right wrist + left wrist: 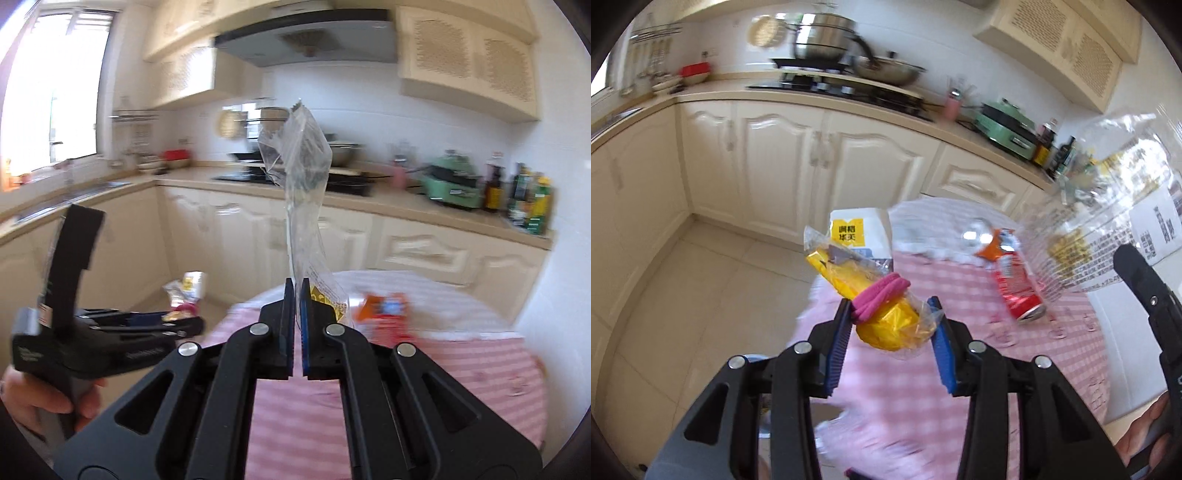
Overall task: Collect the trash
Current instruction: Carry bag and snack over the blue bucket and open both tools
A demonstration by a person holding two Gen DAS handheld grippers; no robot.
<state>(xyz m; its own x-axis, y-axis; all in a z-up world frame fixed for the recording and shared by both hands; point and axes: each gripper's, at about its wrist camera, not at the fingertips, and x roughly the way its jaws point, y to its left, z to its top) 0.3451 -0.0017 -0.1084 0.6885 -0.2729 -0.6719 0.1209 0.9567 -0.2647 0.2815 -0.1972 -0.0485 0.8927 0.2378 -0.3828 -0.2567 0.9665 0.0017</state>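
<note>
1. While both of my hands are raised above the bench (960, 295), my left tongs (892, 314) tilt downward and clamp a yellow wrapper (886, 325) bound with a pink hair band (881, 291); the blue pads press on it from both sides.
2. My right tongs (294, 291) point nearly level and are pinched tight on a clear plastic bag (303, 166), which stands up from the tips.
3. From the left wrist view I see a crushed red can (1019, 288) lying on the pink checked cloth beside an orange packet (995, 247), and a white paper bag (860, 236) past the bench edge; whether it stands on the floor I cannot tell.
4. From the right wrist view I see my left hand (40, 398) wrapped round the grip, the range hood (306, 37) and the window (55, 85).
5. Motion blur smears the stove and bottles, and in the left wrist view the clear bag veils what is behind it.
</note>
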